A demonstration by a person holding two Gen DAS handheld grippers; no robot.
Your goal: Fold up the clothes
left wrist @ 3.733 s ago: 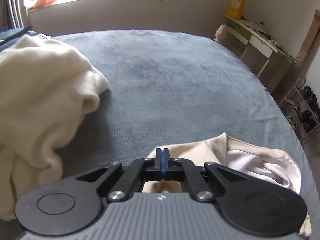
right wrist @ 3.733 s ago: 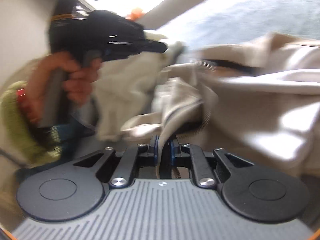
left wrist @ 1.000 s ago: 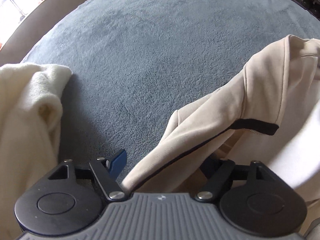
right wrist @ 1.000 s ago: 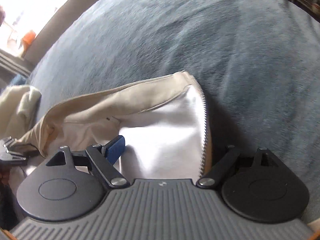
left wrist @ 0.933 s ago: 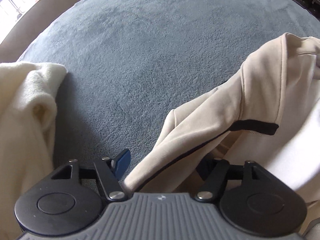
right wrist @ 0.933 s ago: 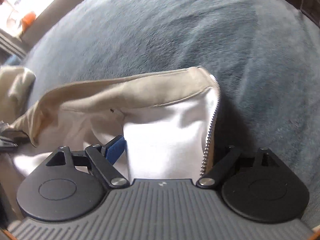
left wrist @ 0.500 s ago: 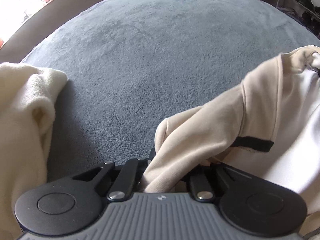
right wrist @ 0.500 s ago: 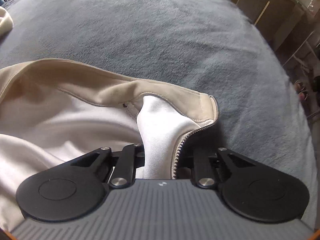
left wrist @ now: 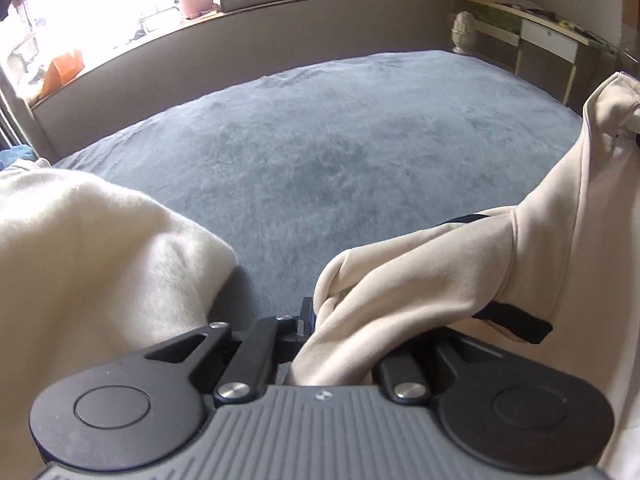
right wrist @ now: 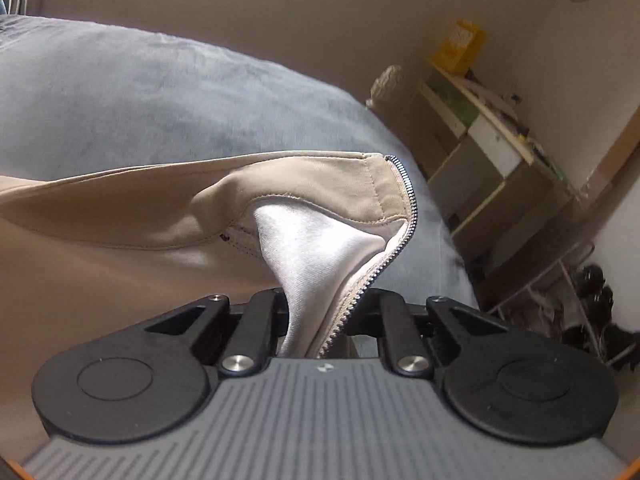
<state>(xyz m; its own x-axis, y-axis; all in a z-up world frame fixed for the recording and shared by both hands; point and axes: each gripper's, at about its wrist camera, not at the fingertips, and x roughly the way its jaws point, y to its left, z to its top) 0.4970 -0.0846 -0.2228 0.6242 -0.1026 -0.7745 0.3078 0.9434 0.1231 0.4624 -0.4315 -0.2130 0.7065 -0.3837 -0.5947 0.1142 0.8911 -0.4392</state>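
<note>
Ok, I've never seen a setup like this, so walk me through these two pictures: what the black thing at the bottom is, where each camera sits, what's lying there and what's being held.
There is no robot here. A person holds a two-finger tool in each hand, and a fisheye camera on each tool looks forward along its fingers. The black and grey shape at the bottom of each picture is that tool.

One picture comes from the left hand-held gripper, the other from the right hand-held gripper.

Both look over a bed with a grey-blue blanket. A cream fleece garment lies on the left of the left view.

Both grippers are shut on the same beige zip jacket: the left one pinches a bunched fold of it, the right one pinches the front edge by the zipper, where the white lining shows.
</note>
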